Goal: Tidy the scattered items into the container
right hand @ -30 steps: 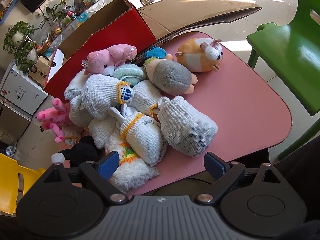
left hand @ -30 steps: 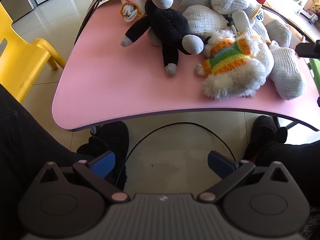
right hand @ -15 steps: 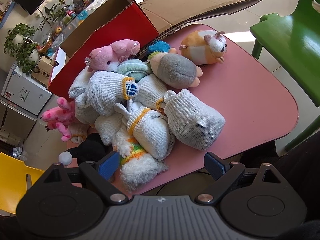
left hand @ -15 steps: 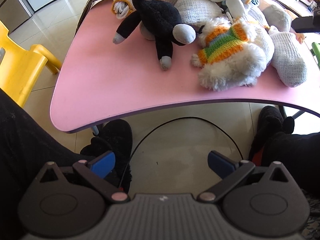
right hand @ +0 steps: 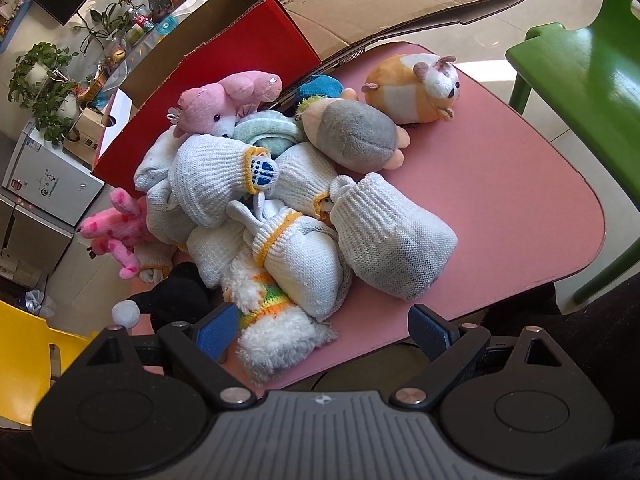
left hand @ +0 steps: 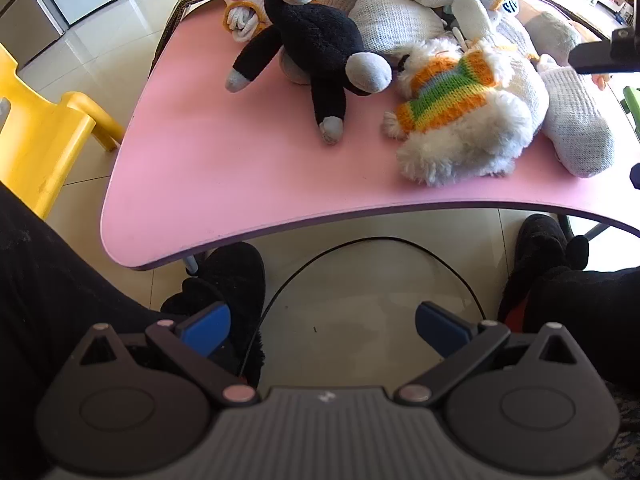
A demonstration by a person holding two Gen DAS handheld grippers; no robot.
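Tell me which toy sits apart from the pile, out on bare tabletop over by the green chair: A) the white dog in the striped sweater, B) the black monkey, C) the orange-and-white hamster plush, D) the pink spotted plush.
C: the orange-and-white hamster plush lies alone on the pink table near the green chair, clear of the heaped toys.

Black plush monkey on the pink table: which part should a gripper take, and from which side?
Probably the black plush monkey is best taken by the thin limb stretched toward the near table edge. It lies free on bare tabletop, slim enough for open jaws, so the left gripper could come down from above on the near side.
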